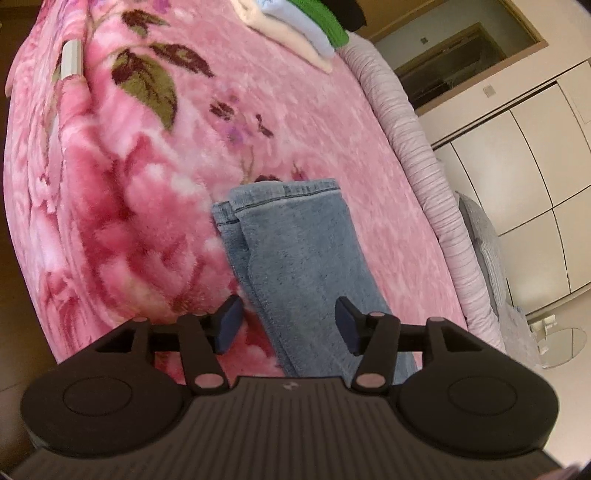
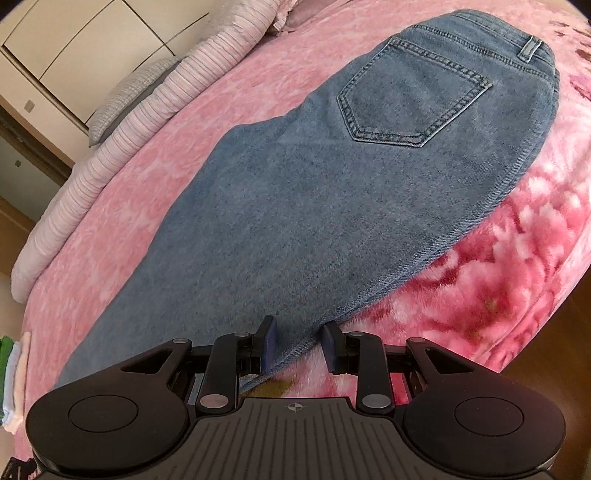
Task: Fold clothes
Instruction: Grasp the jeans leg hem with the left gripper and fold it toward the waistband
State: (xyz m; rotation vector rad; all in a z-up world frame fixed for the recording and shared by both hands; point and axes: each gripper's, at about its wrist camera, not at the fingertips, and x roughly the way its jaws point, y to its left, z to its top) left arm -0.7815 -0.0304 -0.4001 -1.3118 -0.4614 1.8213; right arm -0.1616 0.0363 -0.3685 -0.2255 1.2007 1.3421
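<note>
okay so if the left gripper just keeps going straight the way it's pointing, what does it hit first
Most likely the jeans: the left gripper is open and angled down at the leg lying on the pink blanket, short of the hems. Depth is hard to judge in this fisheye view.

Bed under a pink flowered blanket, with clothes on it

The bed (image 1: 303, 92) wears a plush pink blanket (image 2: 498, 266) printed with big roses and green leaves. A pair of blue jeans (image 2: 295, 206) lies flat on it, back pocket up, its hems (image 1: 280, 199) towards a stack of folded clothes (image 1: 295, 26) at the far end. A striped pale roll (image 1: 413, 140) runs along the far edge.
</note>
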